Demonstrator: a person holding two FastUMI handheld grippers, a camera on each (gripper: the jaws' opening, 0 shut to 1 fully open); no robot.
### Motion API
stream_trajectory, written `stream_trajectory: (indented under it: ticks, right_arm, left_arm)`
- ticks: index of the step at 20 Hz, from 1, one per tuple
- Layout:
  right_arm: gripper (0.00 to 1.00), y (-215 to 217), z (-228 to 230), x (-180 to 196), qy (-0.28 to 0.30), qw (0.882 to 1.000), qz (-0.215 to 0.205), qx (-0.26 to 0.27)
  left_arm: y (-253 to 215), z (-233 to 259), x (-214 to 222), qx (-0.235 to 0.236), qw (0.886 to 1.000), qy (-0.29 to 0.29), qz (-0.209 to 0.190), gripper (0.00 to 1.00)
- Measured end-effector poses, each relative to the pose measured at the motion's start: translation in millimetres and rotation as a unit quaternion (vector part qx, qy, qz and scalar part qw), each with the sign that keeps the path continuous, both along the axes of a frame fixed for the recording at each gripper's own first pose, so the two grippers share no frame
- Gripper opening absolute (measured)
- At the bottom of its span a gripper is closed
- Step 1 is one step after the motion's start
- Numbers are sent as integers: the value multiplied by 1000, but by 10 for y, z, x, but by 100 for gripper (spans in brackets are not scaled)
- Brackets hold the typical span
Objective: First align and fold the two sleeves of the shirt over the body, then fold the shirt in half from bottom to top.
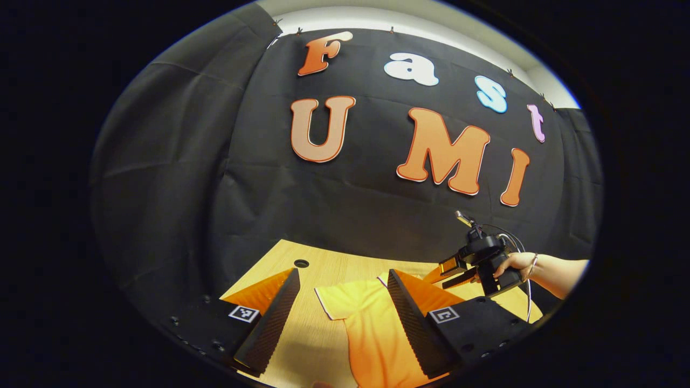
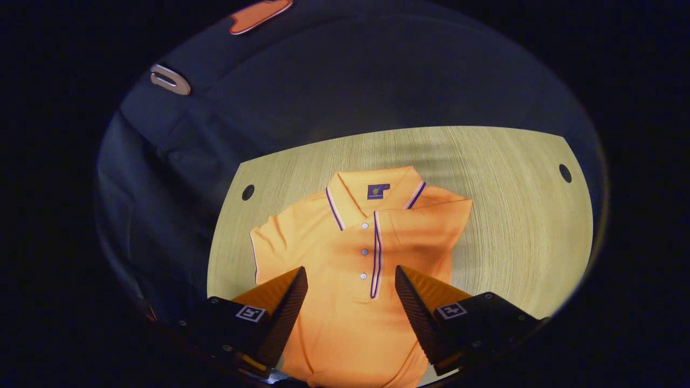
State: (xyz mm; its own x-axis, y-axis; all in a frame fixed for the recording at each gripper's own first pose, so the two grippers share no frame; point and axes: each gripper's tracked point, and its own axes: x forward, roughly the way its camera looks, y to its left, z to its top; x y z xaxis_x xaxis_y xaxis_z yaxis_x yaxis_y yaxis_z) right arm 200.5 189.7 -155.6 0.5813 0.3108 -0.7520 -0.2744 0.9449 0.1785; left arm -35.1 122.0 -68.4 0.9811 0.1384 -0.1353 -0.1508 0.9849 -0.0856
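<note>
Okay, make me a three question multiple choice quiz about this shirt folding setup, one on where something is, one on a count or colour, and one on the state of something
1. Where does the shirt lie?
A. On the wooden table
B. On the floor
C. Hung on the wall

2. How many buttons show on the shirt's placket?
A. One
B. Three
C. Five

3. How do the right gripper's jaws stand?
A. Clamped on the collar
B. Open above the shirt, holding nothing
C. Shut on a sleeve

Answers:
1. A, the shirt lies spread on the pale wood tabletop.
2. B, three small buttons run down beside the striped placket in the right gripper view.
3. B, a wide gap shows between the jaws, with the shirt front visible through it.
</note>
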Motion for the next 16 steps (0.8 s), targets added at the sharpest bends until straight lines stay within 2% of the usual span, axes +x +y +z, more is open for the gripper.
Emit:
stream_trajectory:
  ticks: [3,8,10,14,16]
  right_arm:
    - [99,-352,118,17,-30,999,-16,-30]
    - [99,-917,164,-241,-43,998,-37,-32]
    - [99,-1106,106,-376,-31,998,-44,-18]
    - [99,-1482,-60,-563,-22,998,-67,-5]
    - [99,-1646,-135,-628,-17,997,-77,-2]
  left_arm:
    - [-45,-85,83,-30,999,20,-7,98]
    - [-170,-213,483,-69,992,99,-44,98]
    - [-231,-336,733,-103,982,143,-60,98]
    - [-315,-649,1263,-136,960,231,-81,98]
    - [-303,-963,1556,-183,937,286,-78,98]
